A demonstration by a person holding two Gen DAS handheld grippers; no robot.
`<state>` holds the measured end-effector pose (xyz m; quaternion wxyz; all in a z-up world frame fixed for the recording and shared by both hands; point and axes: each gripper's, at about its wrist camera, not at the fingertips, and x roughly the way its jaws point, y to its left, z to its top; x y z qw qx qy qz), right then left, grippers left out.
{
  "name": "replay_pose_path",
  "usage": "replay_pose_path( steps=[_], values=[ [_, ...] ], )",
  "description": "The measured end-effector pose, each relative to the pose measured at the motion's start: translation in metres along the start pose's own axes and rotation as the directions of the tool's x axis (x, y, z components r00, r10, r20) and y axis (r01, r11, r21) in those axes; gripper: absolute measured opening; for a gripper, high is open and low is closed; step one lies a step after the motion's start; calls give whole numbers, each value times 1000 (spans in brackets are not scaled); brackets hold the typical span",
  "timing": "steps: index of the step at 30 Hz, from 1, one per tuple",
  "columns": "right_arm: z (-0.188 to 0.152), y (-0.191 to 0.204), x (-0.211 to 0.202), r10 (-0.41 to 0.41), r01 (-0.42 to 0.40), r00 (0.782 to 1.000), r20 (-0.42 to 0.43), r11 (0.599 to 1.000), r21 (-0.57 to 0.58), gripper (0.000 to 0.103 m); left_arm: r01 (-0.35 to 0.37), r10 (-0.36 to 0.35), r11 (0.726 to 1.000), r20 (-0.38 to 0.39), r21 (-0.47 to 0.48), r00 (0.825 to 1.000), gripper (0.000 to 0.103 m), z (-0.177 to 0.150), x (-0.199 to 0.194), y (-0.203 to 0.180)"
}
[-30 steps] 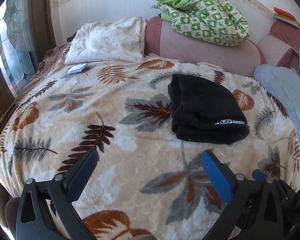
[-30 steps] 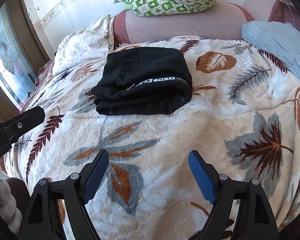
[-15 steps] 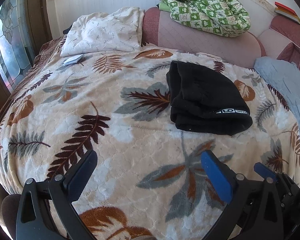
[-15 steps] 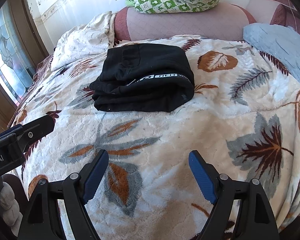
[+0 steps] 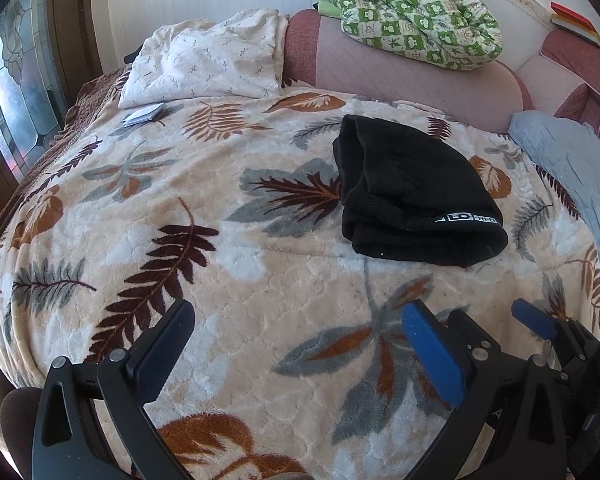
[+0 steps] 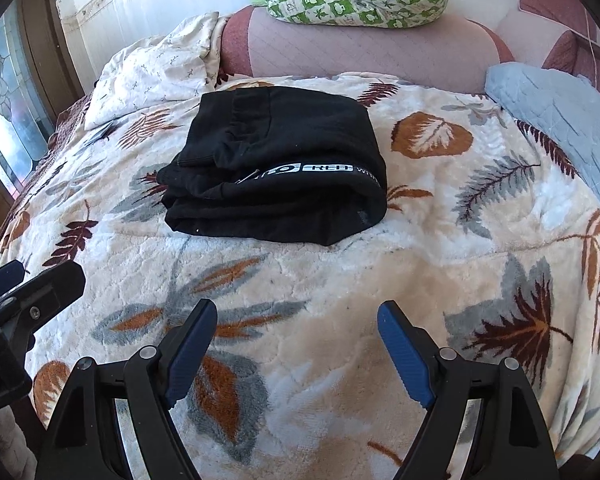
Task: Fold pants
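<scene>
The black pants (image 5: 416, 196) lie folded in a thick, compact stack on the leaf-patterned blanket (image 5: 228, 240), with a white printed band along the front fold. In the right wrist view the pants (image 6: 276, 168) lie ahead, slightly left of centre. My left gripper (image 5: 296, 320) is open and empty, above the blanket, well short and left of the pants. My right gripper (image 6: 298, 320) is open and empty, also short of the pants. The left gripper's fingers (image 6: 40, 280) show at the right wrist view's left edge.
A white pillow (image 5: 208, 64) and a small booklet (image 5: 144, 114) lie at the back left. A green checked quilt (image 5: 412, 12) sits on the pink headboard (image 5: 420, 80). A light blue blanket (image 5: 568, 160) lies at the right. A window (image 5: 16, 92) is left.
Both grippers have drawn back slightly from the pants and stayed open. The left gripper's fingers have come further into the right wrist view. The pants have not moved.
</scene>
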<state>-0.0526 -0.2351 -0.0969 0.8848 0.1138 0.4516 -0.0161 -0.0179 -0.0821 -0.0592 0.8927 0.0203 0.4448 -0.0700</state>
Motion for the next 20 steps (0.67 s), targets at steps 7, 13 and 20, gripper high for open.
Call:
replay_pose_path(
  steps=[7, 13, 20],
  values=[
    [4, 2, 3, -49, 49, 999, -8, 999, -15, 87, -8, 8, 1000, -25, -3, 1000, 103, -2, 8, 1],
    [9, 0, 2, -49, 49, 999, -2, 999, -10, 87, -3, 3, 1000, -23, -10, 1000, 103, -2, 8, 2],
    [7, 1, 3, -46, 46, 999, -6, 999, -8, 87, -6, 6, 1000, -26, -17, 1000, 103, -2, 9, 2]
  ],
)
